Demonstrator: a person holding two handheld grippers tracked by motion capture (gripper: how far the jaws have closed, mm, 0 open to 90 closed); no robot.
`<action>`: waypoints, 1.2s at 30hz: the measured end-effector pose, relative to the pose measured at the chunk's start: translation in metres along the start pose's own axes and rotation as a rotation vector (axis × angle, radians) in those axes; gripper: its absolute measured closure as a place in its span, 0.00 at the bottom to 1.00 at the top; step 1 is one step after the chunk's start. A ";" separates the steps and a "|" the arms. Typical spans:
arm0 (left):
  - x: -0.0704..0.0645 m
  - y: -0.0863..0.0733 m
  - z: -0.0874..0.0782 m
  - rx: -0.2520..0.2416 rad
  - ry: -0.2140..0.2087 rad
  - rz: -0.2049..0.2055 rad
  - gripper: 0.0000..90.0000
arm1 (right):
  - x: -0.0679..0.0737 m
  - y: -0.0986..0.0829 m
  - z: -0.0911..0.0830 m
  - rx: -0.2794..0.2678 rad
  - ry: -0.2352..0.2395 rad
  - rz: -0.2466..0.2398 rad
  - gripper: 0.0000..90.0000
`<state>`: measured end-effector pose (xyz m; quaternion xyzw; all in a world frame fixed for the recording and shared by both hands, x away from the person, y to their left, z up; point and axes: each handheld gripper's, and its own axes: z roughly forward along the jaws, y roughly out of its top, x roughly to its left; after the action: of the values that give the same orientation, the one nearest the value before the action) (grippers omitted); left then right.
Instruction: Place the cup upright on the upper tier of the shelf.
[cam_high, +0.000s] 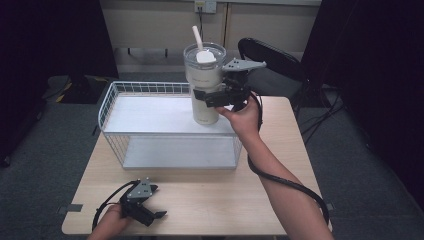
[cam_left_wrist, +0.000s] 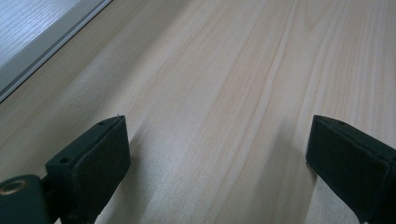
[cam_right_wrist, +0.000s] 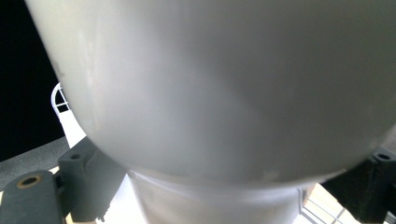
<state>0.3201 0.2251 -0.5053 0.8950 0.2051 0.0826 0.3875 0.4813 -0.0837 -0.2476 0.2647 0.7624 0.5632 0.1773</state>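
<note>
Smooth, top-heavy tumbler (cam_high: 204, 85), clamped at its narrower lower body by the right tool (cam_high: 216, 98) above the wire basket (cam_high: 150, 107), looks slippery; left tool (cam_high: 150, 212) rests open on the tabletop (cam_high: 210, 195).

Bare table (cam_high: 210, 200) before wire rack (cam_high: 112, 100), tumbler (cam_high: 204, 85) blocking rack's right end

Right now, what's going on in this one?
A person is handling a tall white tumbler with a straw, gripping its narrower lower body with the right tool. The tumbler sits at, or just above, the top shelf of a white wire rack; contact is unclear. The left tool rests open and empty on the wooden table.
</note>
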 end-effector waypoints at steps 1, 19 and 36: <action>0.000 0.000 0.000 0.002 0.000 0.003 0.06 | 0.000 0.000 0.000 -0.001 -0.001 0.000 0.11; 0.000 0.000 0.000 0.001 0.000 0.002 0.06 | 0.002 -0.003 -0.005 0.003 -0.007 -0.016 0.10; 0.000 0.000 0.000 0.001 -0.002 0.002 0.06 | 0.006 -0.006 -0.006 0.001 -0.037 -0.002 0.10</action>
<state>0.3202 0.2252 -0.5053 0.8955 0.2039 0.0818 0.3870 0.4723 -0.0863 -0.2511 0.2747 0.7594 0.5576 0.1918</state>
